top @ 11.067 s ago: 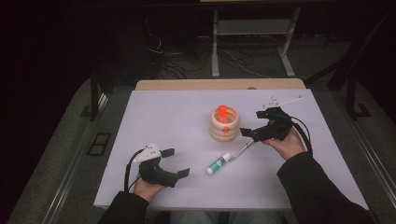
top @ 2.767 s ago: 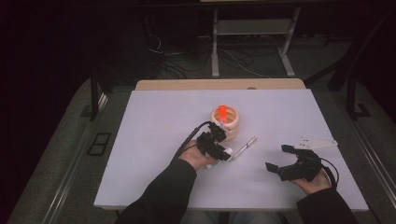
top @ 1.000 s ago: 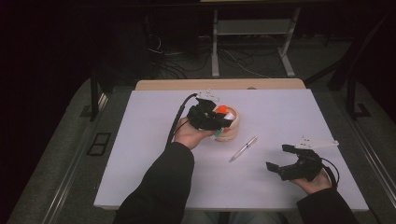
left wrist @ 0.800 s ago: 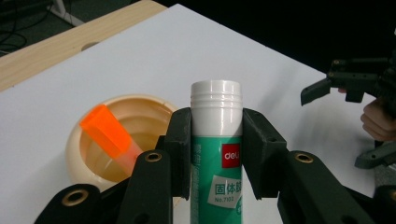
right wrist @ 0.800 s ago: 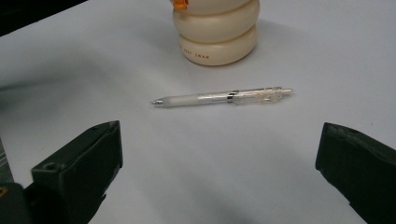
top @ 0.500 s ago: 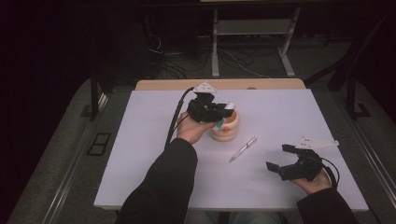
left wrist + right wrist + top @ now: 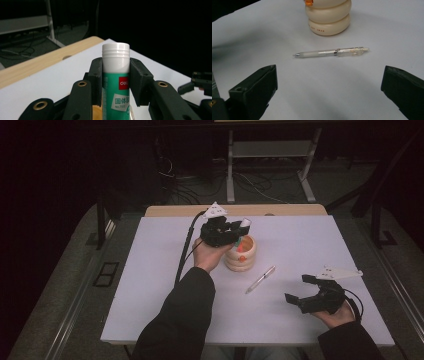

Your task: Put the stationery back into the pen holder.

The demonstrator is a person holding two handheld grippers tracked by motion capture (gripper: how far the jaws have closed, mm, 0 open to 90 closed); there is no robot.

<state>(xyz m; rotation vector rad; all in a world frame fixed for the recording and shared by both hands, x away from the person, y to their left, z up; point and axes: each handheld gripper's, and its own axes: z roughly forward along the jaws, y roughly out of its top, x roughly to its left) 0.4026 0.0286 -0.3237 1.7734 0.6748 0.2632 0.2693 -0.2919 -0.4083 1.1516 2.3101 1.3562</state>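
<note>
We see the left gripper (image 7: 116, 82) clamping a glue stick (image 7: 116, 75), its base cut off. The right gripper (image 7: 329, 92) gapes wide near the pen (image 7: 332, 52).

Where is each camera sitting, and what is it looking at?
High view: above the table, looking down; both forearms, left gripper at the cream holder.
Left gripper view: on that gripper, looking along jaws clamping a glue stick.
Right gripper view: on the right gripper, low, between open jaws.
Shared: the pen shows in the high and right gripper views.
</note>
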